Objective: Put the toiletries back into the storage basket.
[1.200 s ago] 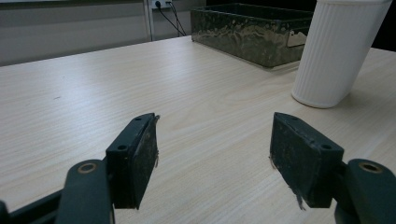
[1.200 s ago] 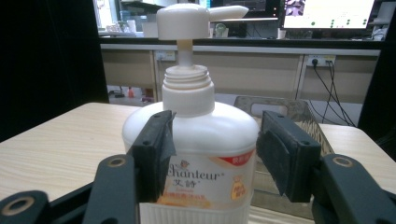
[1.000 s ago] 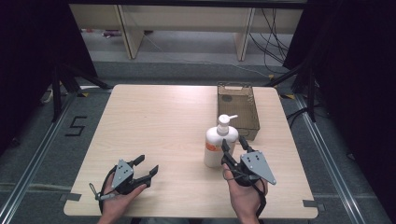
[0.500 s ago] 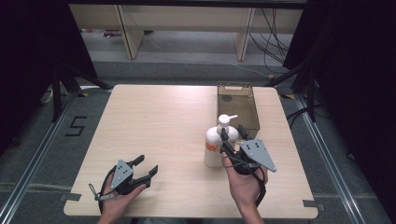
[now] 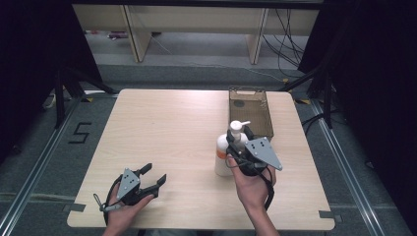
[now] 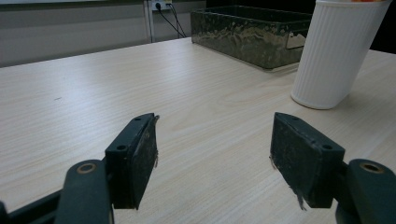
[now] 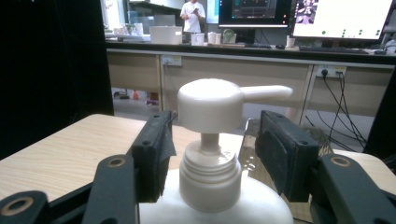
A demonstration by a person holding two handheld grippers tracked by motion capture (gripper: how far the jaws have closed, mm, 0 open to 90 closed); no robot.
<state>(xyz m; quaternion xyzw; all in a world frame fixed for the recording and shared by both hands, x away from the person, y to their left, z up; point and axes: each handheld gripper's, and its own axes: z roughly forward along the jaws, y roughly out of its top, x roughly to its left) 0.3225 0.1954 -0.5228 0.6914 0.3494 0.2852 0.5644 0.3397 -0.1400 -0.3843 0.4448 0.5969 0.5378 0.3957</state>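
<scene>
Right hand-held gripper (image 7: 210,154): jaws have just been closing and now stand either side of the pump bottle's (image 5: 227,152) neck with gaps showing, no grip. Bottle upright on the counter (image 5: 162,128), right of centre, just in front of the dark metal basket (image 5: 250,111). Left hand-held gripper (image 6: 212,161): wide open, holding nothing, low over the near-left counter.

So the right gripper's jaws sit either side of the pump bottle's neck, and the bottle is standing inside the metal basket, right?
Not quite. The right gripper does straddle the pump bottle at its neck, but the bottle stands on the table, in front of the metal basket, as the high view shows.
</scene>
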